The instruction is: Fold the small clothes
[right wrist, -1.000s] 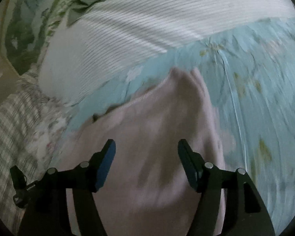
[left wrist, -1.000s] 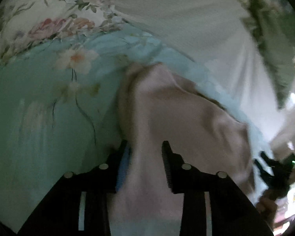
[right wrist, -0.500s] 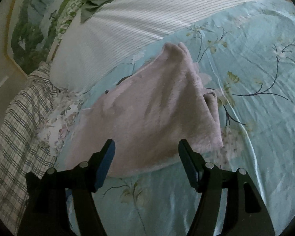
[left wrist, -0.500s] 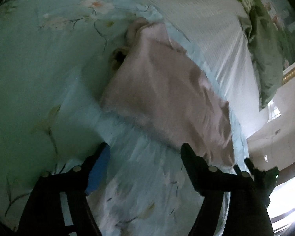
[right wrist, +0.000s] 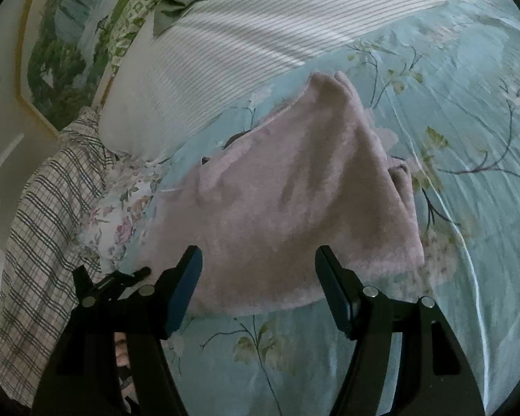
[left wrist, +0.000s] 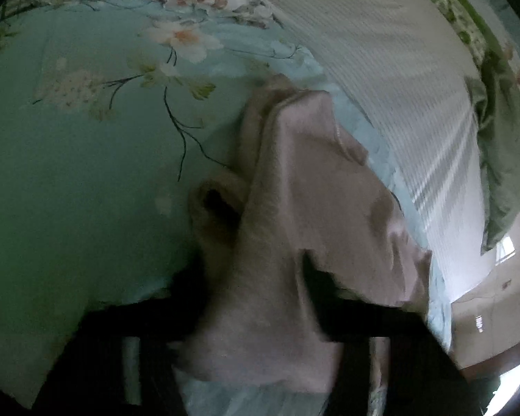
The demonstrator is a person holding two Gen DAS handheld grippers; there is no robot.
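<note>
A pale pink fleecy garment (left wrist: 312, 190) lies partly folded on a light blue flowered bedspread (left wrist: 69, 173). My left gripper (left wrist: 253, 277) has a bunch of its near edge between its jaws, which are closing; the cloth drapes over and hides most of both fingers. In the right wrist view the same garment (right wrist: 294, 190) spreads out ahead. My right gripper (right wrist: 258, 277) stands open just above its near hem, nothing between the pads. The left gripper (right wrist: 111, 279) shows at the garment's near left corner, partly behind my right finger.
A white ribbed pillow (right wrist: 242, 34) borders the garment's far side. A plaid cloth (right wrist: 34, 225) and a flowered fabric (right wrist: 121, 215) lie to the left. A green cloth (left wrist: 502, 156) lies beyond the pillow. The bedspread (right wrist: 468, 208) stretches to the right.
The left gripper opened and drew back from the garment, then came down and closed on its near edge. The right gripper backed off to the hem and stayed open.
</note>
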